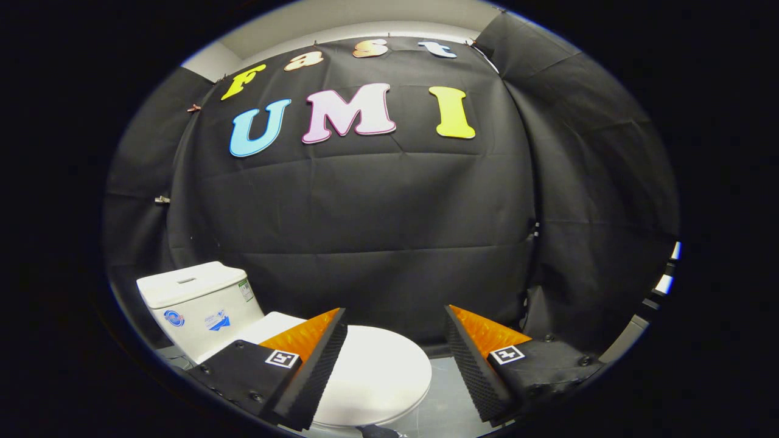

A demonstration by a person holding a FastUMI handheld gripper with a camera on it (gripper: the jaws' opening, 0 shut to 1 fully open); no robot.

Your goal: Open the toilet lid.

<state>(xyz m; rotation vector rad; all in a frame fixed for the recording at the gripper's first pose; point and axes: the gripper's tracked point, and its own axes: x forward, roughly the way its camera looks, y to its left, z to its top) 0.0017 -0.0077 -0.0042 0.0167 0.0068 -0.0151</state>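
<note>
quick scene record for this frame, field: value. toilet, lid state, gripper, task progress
toilet: white toilet on the floor, cistern at its back, against the black cloth wall
lid: toilet lid down, closed flat over the bowl
gripper: gripper open, fingers spread wide, holding nothing
gripper vs lid: above the lid; the lid's front edge lies between the fingers; no contact visible
floor: grey floor beside the bowl
task progress: lid not yet lifted

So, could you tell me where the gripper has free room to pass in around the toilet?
The floor strip between the toilet lid's rounded front and the booth's black cloth wall is bare. The closed lid's flat top is free too. It is tighter at the tank, which stands close to the cloth. The gripper is open, fingers spread over the lid's front.
</note>
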